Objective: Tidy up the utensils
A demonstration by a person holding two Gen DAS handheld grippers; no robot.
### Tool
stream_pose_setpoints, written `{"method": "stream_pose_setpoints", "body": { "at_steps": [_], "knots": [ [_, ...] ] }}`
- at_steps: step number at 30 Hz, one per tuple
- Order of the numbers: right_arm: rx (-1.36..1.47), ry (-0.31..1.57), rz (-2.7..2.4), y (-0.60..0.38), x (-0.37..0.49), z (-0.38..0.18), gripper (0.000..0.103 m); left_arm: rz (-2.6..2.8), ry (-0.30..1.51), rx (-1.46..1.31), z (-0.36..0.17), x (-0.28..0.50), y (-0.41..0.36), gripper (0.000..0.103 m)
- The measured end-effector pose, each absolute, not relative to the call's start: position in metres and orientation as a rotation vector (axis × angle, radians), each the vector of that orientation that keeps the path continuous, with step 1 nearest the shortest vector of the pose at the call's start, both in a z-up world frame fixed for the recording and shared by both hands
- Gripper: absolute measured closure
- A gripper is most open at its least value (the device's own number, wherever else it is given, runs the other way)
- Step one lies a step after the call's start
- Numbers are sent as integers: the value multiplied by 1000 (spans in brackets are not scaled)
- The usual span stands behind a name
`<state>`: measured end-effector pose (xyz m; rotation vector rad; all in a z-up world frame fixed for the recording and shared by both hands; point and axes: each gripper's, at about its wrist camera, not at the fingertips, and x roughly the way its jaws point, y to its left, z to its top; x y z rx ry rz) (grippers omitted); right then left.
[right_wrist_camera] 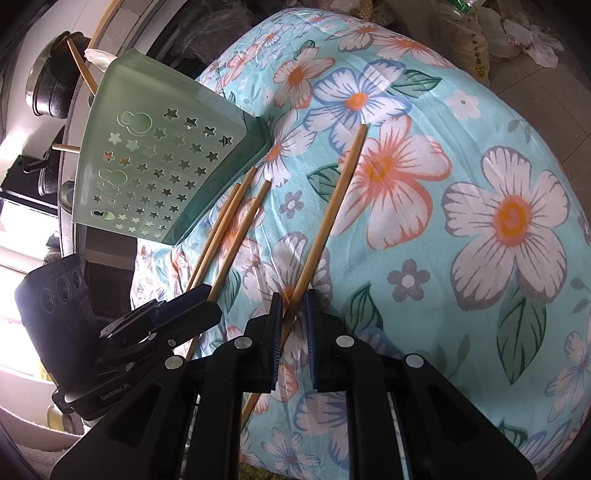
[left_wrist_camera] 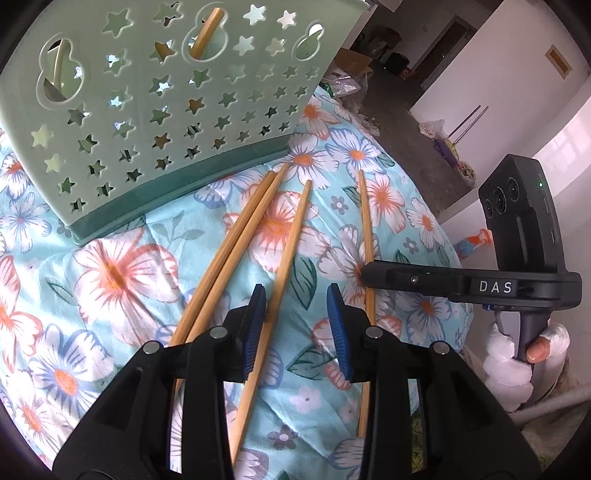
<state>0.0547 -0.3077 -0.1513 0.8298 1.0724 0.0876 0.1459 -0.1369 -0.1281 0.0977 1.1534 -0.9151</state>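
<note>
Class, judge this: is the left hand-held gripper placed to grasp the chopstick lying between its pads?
Probably yes: the left hand-held gripper stands open astride that chopstick, nothing covers it, and the neighbouring pair of chopsticks lies just outside.

I see matt wooden chopsticks (left_wrist_camera: 291, 236) on soft printed cloth (left_wrist_camera: 122, 280), a smooth, slightly translucent plastic basket (left_wrist_camera: 155, 110), and ribbed rubbery blue pads (left_wrist_camera: 338, 332) on black plastic.

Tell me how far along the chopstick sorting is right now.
Done: at least one chopstick already stands in the green holder. In hand: the right gripper is closed around one chopstick; the left gripper is open over another chopstick. Left: four chopsticks on the floral cloth.
</note>
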Motion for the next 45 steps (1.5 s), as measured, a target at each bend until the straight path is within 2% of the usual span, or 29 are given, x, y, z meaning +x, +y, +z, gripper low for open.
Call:
{"method": "stream_pose_setpoints", "body": {
  "at_steps": [33,37,41,45],
  "knots": [
    [745,1089,87,-305,57,-144,90,-913,1134,113,-129,147,-137,70],
    [768,1091,107,-309,56,-144,86,-916,1104,125,-125,148,-140,71],
    [797,1082,117,-316,57,-142,76,-906,1090,159,-125,151,-149,71],
    [827,1077,102,-327,60,-142,75,-902,1078,186,-126,155,-157,72]
  ]
}}
